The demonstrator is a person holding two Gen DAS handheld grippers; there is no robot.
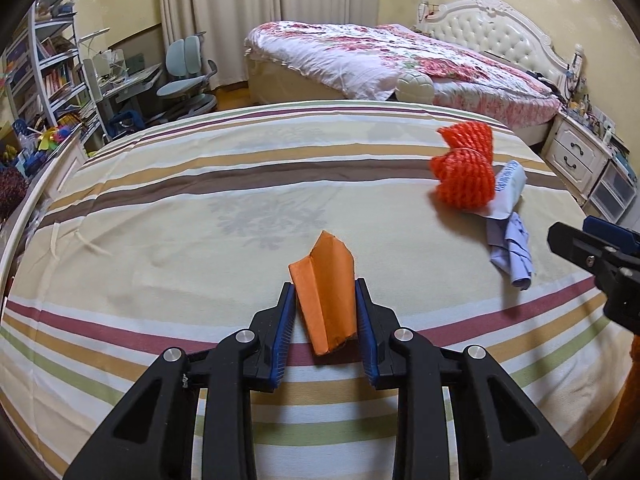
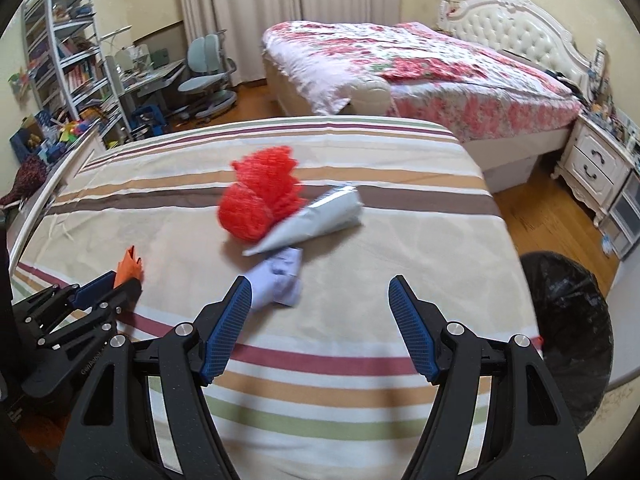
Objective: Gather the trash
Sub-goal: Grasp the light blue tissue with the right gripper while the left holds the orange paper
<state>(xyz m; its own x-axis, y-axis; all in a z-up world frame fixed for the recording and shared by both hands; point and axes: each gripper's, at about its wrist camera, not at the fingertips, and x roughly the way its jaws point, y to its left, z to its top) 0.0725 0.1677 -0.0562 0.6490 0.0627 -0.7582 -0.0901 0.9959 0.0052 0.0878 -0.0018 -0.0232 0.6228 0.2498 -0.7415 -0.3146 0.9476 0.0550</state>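
Folded orange paper (image 1: 325, 296) is clamped by the left gripper (image 1: 325, 312) near the bed's (image 1: 160, 200) front edge; the right gripper (image 2: 320, 308) is held agape, empty.

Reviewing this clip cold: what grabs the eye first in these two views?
The left gripper pinches a folded orange paper over the striped bedspread. Farther along it lies bright red mesh netting, touching a grey wrapper and crumpled lilac paper. The right gripper is open and empty; a black-lined bin stands beside the bed.

No legible text, only blurred lettering on the left hand-held gripper (image 2: 127, 280).
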